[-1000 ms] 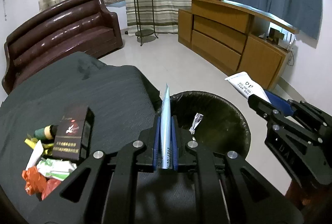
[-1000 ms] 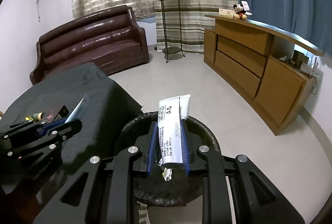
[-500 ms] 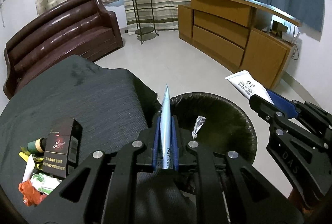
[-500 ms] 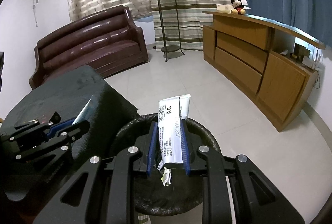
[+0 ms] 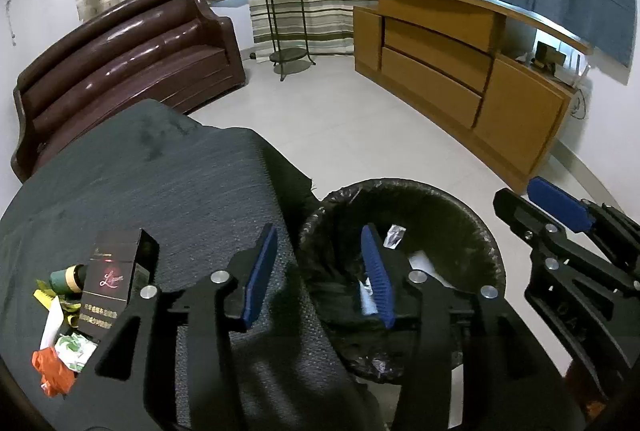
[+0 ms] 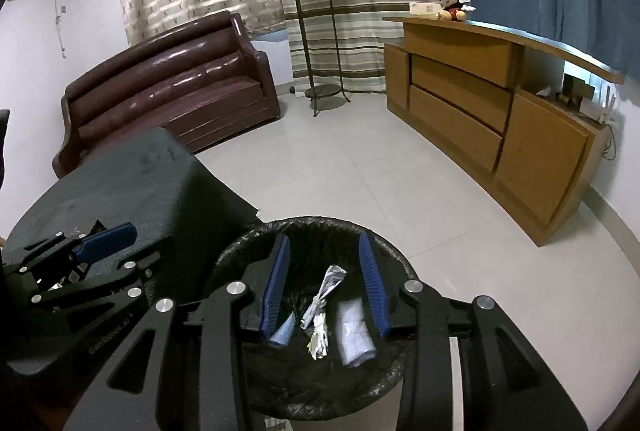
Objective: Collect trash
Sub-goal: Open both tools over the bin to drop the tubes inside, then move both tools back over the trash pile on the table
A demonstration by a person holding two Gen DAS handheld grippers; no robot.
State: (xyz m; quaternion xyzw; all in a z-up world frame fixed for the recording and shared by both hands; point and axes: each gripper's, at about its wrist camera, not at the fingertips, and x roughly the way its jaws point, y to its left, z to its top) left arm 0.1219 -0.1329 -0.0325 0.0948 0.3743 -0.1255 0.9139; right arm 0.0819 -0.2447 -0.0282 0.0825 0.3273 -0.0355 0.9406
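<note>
A black-lined trash bin (image 5: 404,191) (image 6: 316,225) stands on the floor beside a dark cloth-covered table (image 5: 168,183). My left gripper (image 5: 318,271) is open and empty, straddling the table edge and the bin rim. My right gripper (image 6: 326,279) is open and empty above the bin; it also shows in the left wrist view (image 5: 552,207). Inside the bin lie a white packet (image 6: 354,333), a light blue wrapper (image 6: 283,331) and a crumpled foil wrapper (image 6: 322,307). On the table's left lie a dark cigarette box (image 5: 110,287), a small green bottle (image 5: 66,277) and red and green wrappers (image 5: 60,363).
A brown leather sofa (image 5: 124,59) stands behind the table. A metal plant stand (image 5: 286,15) is at the back. A long wooden sideboard (image 5: 460,71) runs along the right wall. Tiled floor (image 5: 360,135) lies between them.
Both grippers have opened. The blue wrapper left my left gripper and the white packet left my right gripper; both now lie in the bin.
</note>
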